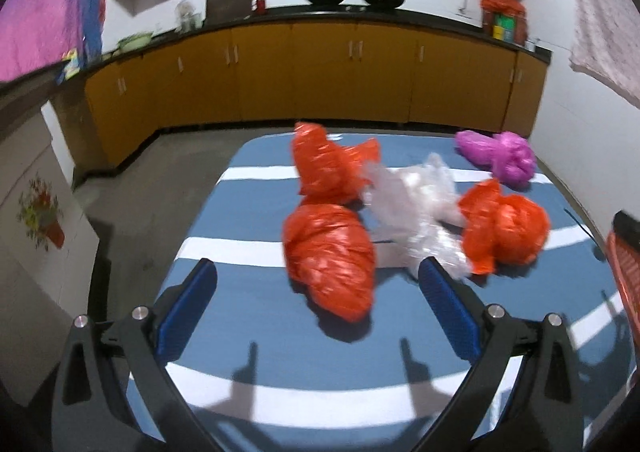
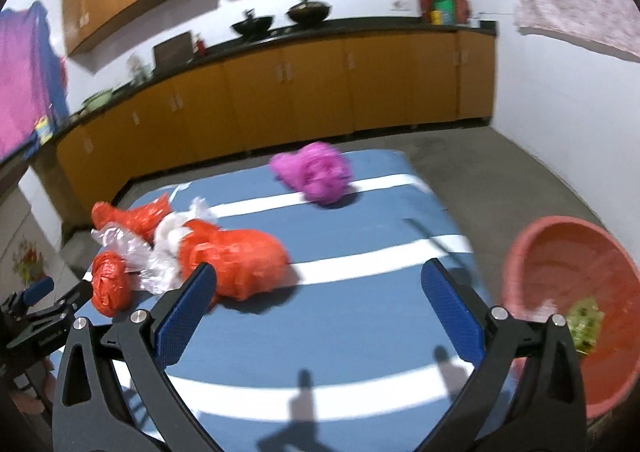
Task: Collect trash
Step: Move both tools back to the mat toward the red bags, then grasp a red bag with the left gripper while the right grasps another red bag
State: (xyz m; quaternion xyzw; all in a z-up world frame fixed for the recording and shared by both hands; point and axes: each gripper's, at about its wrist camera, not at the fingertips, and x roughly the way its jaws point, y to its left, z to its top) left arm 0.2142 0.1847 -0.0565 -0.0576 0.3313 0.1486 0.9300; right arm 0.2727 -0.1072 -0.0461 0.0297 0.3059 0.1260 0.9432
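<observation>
Crumpled plastic bags lie scattered on a blue mat with white stripes [image 1: 248,336], spread over a grey floor in a kitchen. In the left wrist view, going left to right, a large orange bag [image 1: 330,262] sits nearest, just ahead of the left gripper [image 1: 318,280], whose blue-padded jaws stand wide apart with nothing between them. Behind that bag a second orange bag [image 1: 326,165] stands taller, touching a clear bag [image 1: 420,207] that sprawls across the middle of the mat. To the right of the clear bag, and touching it, lies a third orange bag [image 1: 506,228]. Farther back, near the mat's far right corner, a magenta bag [image 1: 500,155] rests apart from the others. An orange-red basin [image 1: 624,264] cuts in at the right edge of this view.

In the right wrist view the same cluster of orange and clear bags sits to the left, and the left gripper shows at the far left edge beside it. The right gripper [image 2: 318,280] hangs over the bare striped mat, its jaws spread wide and empty. The magenta bag lies ahead, well apart. At the right, the basin rests at the mat's edge with a green crumpled scrap [image 2: 586,322] inside it.

Yellow-brown cabinets [image 1: 320,71] under a dark counter line the far wall.
</observation>
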